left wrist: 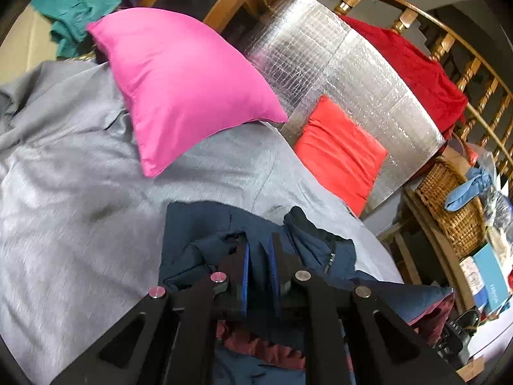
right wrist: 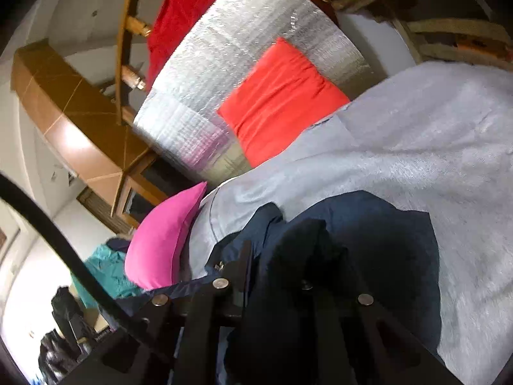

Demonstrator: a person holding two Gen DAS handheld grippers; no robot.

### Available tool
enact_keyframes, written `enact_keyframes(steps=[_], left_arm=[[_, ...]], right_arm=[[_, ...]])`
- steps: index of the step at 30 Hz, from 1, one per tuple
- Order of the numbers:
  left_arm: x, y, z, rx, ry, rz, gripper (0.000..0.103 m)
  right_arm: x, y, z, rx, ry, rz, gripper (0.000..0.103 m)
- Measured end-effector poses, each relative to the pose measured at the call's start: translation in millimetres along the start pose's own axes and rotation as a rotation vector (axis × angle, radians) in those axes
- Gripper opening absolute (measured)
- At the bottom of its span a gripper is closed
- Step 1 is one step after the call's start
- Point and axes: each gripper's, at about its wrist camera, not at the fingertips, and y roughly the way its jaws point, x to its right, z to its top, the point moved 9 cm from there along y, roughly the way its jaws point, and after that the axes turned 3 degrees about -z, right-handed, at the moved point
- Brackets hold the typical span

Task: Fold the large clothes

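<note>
A dark navy jacket [left wrist: 205,224] with a maroon lining [left wrist: 269,349] lies bunched on the grey bedcover [left wrist: 64,192]. My left gripper [left wrist: 258,256] is shut on a fold of the navy fabric, which passes between its blue-padded fingers. In the right wrist view the same jacket [right wrist: 384,240] drapes over my right gripper [right wrist: 279,256], which is shut on dark fabric; its right finger is hidden under the cloth. The jacket spreads onto the grey bedcover [right wrist: 433,128].
A pink pillow [left wrist: 182,86] and an orange-red cushion [left wrist: 340,150] lean near a silver foil panel [left wrist: 352,73] at the headboard. A red cloth [left wrist: 413,67] hangs on the wooden railing. A wicker basket [left wrist: 455,205] stands right of the bed. Teal clothing [left wrist: 80,3] lies far left.
</note>
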Motion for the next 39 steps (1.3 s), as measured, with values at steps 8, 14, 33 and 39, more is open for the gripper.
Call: enact_keyframes(steps=[8, 14, 33, 39], left_arm=[[-5.8, 31.6, 10.5, -0.015, -0.117, -0.089, 0.059], [-16.4, 12.4, 30.5, 0.086, -0.205, -0.135, 0.090], [-57.3, -1.5, -38.6, -0.221, -0.212, 0.183, 0.091], [-79.4, -10.7, -52.1, -0.272, -0.250, 0.222, 0.091]], right_arm=[[35.5, 39.7, 17.1, -0.064, 0.219, 0.022, 0.014], [54.4, 52.1, 30.0, -0.135, 0.425, 0.136, 0.040], [97.9, -30.6, -2.7, -0.156, 0.219, -0.156, 0.094], [109.3, -0.5, -48.2, -0.273, 0.194, -0.145, 0.094]])
